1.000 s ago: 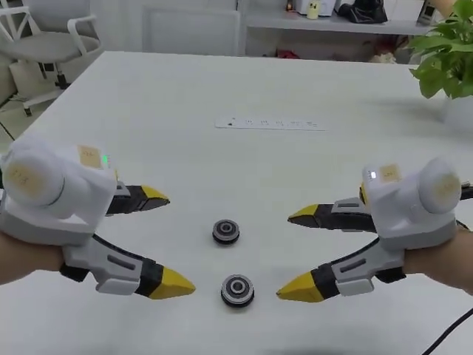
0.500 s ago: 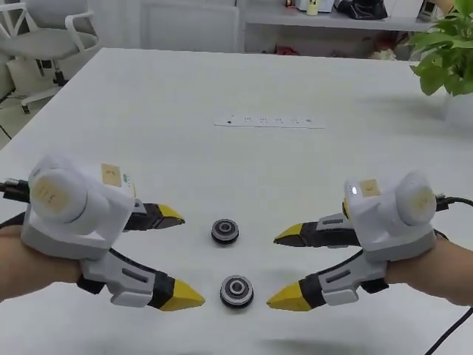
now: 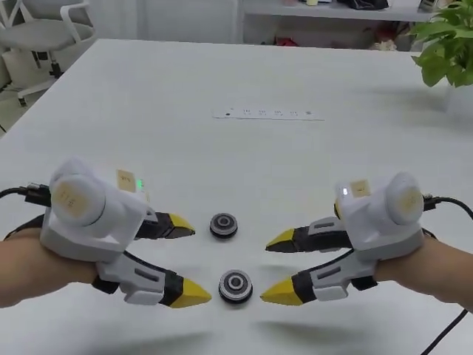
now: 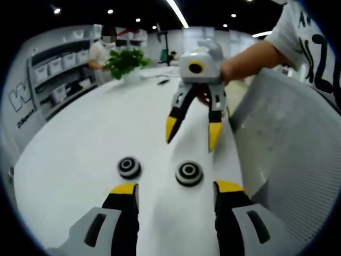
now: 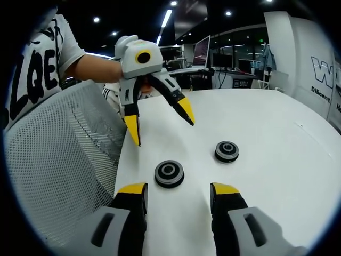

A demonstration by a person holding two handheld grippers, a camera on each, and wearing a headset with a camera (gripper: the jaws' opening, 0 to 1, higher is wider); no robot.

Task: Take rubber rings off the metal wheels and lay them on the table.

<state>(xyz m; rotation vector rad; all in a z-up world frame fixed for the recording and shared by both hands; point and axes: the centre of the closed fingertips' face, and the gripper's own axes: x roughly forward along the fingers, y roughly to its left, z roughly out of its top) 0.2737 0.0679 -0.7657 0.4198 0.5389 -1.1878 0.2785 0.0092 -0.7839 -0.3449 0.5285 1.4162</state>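
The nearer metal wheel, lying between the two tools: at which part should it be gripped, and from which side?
Probably across its outer rim, where the black rubber ring sits. The nearer wheel lies flat on the table, hole upward, so its round edge offers two opposite faces. Come low from the right: the right tool is open, and the wheel lies ahead between its jaws.

A wide, matte white counter (image 3: 222,81) is seen. Two metal wheels are laid flat on it towards the front edge. The nearer wheel (image 3: 235,285) and the farther wheel (image 3: 224,225) are near each other but not touching, each dark at the rim and pale at the centre. Farther back, well apart from both, a white power strip (image 3: 267,114) is laid flat. A green potted plant (image 3: 443,44) is set at the far right corner.
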